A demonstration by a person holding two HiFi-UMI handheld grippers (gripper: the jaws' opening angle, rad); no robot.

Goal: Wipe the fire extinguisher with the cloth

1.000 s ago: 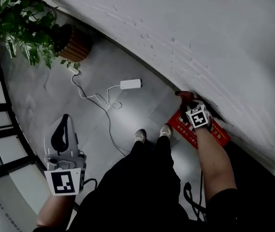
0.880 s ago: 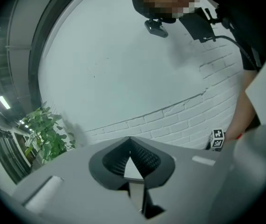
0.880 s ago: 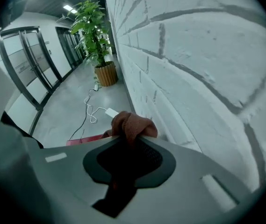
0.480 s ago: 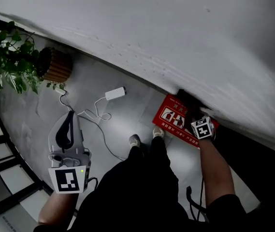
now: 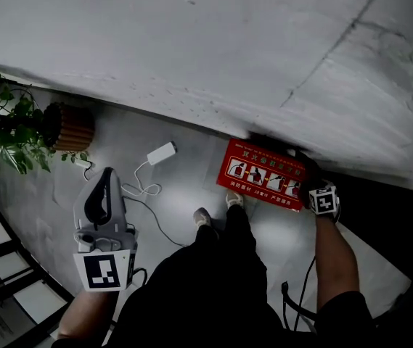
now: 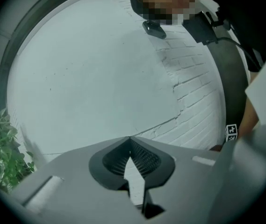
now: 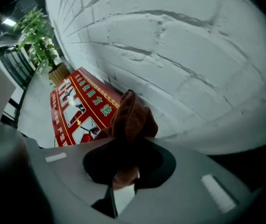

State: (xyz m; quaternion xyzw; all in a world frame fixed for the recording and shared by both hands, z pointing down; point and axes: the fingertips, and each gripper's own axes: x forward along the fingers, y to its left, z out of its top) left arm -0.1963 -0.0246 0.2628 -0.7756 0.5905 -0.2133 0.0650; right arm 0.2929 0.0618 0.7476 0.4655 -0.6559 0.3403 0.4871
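A red fire extinguisher box [image 5: 264,174] with printed instruction pictures lies on the floor against the white wall; no extinguisher cylinder shows. In the head view my right gripper [image 5: 309,183] points steeply down at the box's right end. In the right gripper view a brown cloth [image 7: 132,118] is bunched between the jaws of this right gripper [image 7: 129,148], just right of the red box [image 7: 76,108]. My left gripper [image 5: 104,174] hovers over the grey floor at the left, far from the box. The left gripper [image 6: 130,138] has its tips touching, nothing between them, and faces the wall.
A potted plant [image 5: 17,125] stands at the far left by the wall. A white power adapter [image 5: 161,153] with a looping cable lies on the floor between plant and box. The person's shoes [image 5: 202,216] stand just in front of the box. A white brick wall [image 5: 191,49] fills the top.
The right gripper with the cloth has swept from the box's left end to its right end. The whole red label has come into sight. The left gripper stayed at the lower left.
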